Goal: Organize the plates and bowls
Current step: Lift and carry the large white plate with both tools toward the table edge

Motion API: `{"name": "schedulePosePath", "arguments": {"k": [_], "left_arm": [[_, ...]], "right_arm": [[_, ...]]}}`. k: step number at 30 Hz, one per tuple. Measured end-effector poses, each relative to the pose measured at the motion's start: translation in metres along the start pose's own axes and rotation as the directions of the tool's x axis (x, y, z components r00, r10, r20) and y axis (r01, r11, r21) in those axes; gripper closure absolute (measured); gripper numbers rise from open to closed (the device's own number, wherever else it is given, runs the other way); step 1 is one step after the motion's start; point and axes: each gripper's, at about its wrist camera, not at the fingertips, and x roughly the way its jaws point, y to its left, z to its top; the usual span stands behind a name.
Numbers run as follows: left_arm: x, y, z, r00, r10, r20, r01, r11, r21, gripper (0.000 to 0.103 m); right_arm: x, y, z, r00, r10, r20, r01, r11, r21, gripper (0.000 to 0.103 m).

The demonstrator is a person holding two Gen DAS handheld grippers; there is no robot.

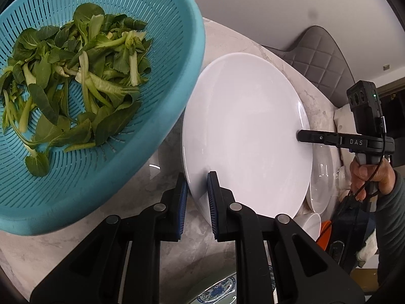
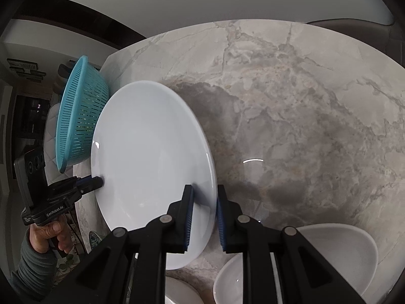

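Holding above the marble worktop (image 2: 303, 101), beside the blue colander (image 1: 157, 152) of greens (image 1: 76, 81), we grip the white plate (image 1: 248, 131) by opposite edges: left tool (image 1: 197, 192) and right tool (image 2: 205, 207) both clamped on its rim.

- A large white plate (image 1: 248, 136), glossy, plain and empty, is tilted clear of the marble tabletop (image 2: 303, 101), held by opposite edges of its rim.
- Its upper face is bare and shows only soft glare.
- Two white bowls (image 2: 336, 250) sit upright and empty on the tabletop just beside the plate's near edge, one close against the other.
- Part of another white dish (image 2: 177, 291) shows at the bottom edge.
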Motion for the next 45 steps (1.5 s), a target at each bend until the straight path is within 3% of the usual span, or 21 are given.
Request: {"name": "schedulePosePath", "arguments": {"k": [11, 20, 29, 45], "left_arm": [[-0.056, -0.027, 0.0, 0.999, -0.009, 0.038, 0.007, 0.999, 0.048, 0.089], [-0.124, -0.043, -0.042, 0.997, -0.013, 0.08, 0.008, 0.997, 0.072, 0.089], [-0.171, -0.042, -0.155, 0.997, -0.022, 0.079, 0.016, 0.998, 0.066, 0.089], [-0.201, 0.013, -0.363, 0.999, -0.015, 0.05, 0.016, 0.999, -0.027, 0.089]], "right_arm": [[-0.044, 0.021, -0.008, 0.999, -0.002, 0.042, 0.004, 1.0, -0.029, 0.083], [-0.089, 0.062, -0.052, 0.996, 0.001, 0.089, 0.006, 0.998, -0.07, 0.083], [-0.1, 0.106, -0.13, 0.994, 0.018, 0.104, -0.009, 0.996, -0.087, 0.083], [-0.044, 0.167, -0.288, 0.997, 0.039, 0.061, -0.034, 0.996, -0.084, 0.084]]}}
